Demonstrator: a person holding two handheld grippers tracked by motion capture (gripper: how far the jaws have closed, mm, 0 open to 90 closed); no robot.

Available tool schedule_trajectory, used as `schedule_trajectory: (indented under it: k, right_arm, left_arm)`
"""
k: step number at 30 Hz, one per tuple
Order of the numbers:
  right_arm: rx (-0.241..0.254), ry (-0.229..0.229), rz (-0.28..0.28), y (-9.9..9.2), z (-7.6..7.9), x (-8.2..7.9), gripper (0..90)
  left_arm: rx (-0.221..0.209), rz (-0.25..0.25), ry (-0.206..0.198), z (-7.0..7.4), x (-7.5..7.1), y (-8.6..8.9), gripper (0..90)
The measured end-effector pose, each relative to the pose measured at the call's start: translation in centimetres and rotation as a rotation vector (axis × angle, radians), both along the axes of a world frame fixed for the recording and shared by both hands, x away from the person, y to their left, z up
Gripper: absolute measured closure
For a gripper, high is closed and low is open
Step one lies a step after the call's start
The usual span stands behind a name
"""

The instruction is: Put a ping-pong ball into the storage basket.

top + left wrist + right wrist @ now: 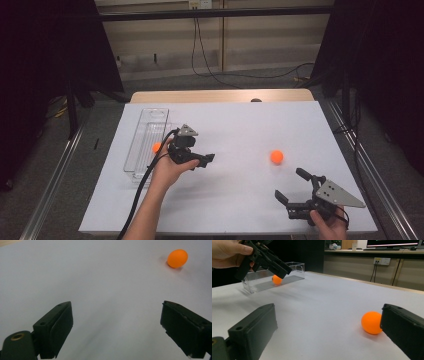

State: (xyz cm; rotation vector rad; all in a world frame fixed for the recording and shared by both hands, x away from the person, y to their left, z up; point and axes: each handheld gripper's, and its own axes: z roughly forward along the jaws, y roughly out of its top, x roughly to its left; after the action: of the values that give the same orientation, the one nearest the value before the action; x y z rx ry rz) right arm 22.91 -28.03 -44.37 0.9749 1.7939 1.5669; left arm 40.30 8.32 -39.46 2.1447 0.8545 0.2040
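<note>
An orange ball (276, 156) lies on the white table sheet (240, 125), right of centre. A second orange ball (157, 147) rests inside the clear plastic tray (145, 131) at the left. My left gripper (204, 160) hovers just right of the tray, pointing toward the loose ball (177, 258). Its jaws are open (117, 327) with nothing between them. Near the front right edge my right gripper (291, 185) stands open too. In the right gripper view (329, 327) the loose ball (371, 322) sits beyond the right-hand jaw, partly behind it.
The right gripper view also takes in the left gripper (269, 262) and the hand holding it, in front of the tray (294, 266) with its ball (277, 279). A wooden table edge (220, 95) runs along the back, and dark curtains flank both sides.
</note>
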Motion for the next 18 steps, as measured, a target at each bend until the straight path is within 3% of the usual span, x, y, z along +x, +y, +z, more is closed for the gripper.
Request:
schedule_trajectory:
  k: [18]
  right_arm:
    - [-0.002,0.001,0.001,-0.03,-0.02,0.03,0.5]
  left_arm:
    - [-0.015,-0.026,0.013,-0.4,-0.08,-0.83,10.6]
